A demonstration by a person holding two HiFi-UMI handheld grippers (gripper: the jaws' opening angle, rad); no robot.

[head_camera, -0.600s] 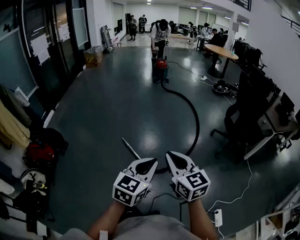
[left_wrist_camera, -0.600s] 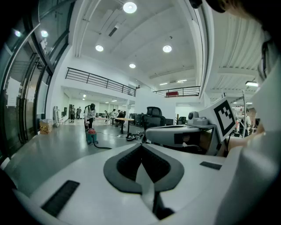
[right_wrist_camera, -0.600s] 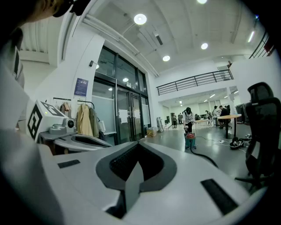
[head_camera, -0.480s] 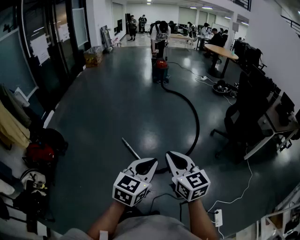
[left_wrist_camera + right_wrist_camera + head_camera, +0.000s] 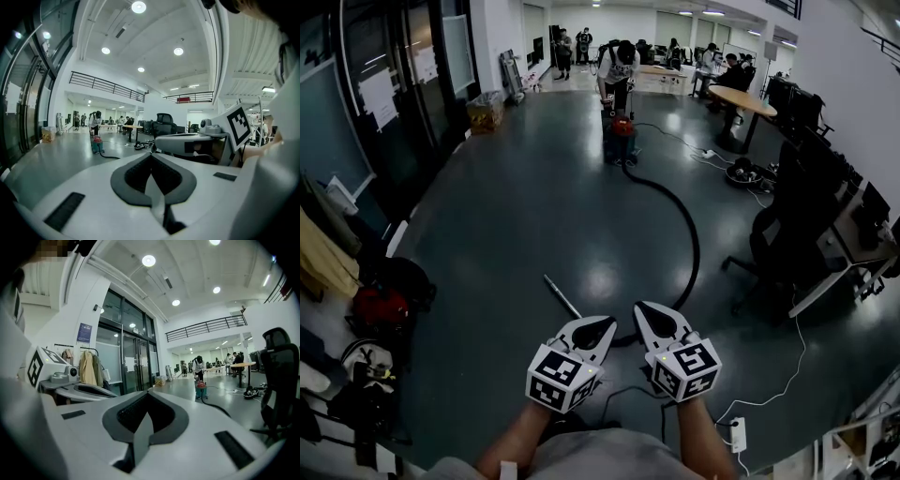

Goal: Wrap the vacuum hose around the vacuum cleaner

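Note:
A red and teal vacuum cleaner [image 5: 622,138] stands far across the dark floor, with a person [image 5: 619,70] bent over it. Its black hose [image 5: 688,234] curves over the floor toward me and ends in a metal wand [image 5: 562,297] lying just ahead of my grippers. My left gripper [image 5: 598,325] and right gripper [image 5: 644,313] are held side by side low in the head view, both shut with nothing between the jaws, a little short of the hose end. The vacuum [image 5: 97,144] shows small in the left gripper view, and the vacuum [image 5: 201,390] in the right gripper view too.
Bags and coats [image 5: 356,309] lie along the left wall. Black office chairs [image 5: 787,244] and desks [image 5: 853,253] line the right side. A power strip [image 5: 736,435] with a white cable lies at lower right. A round table [image 5: 741,101] and several people are at the back.

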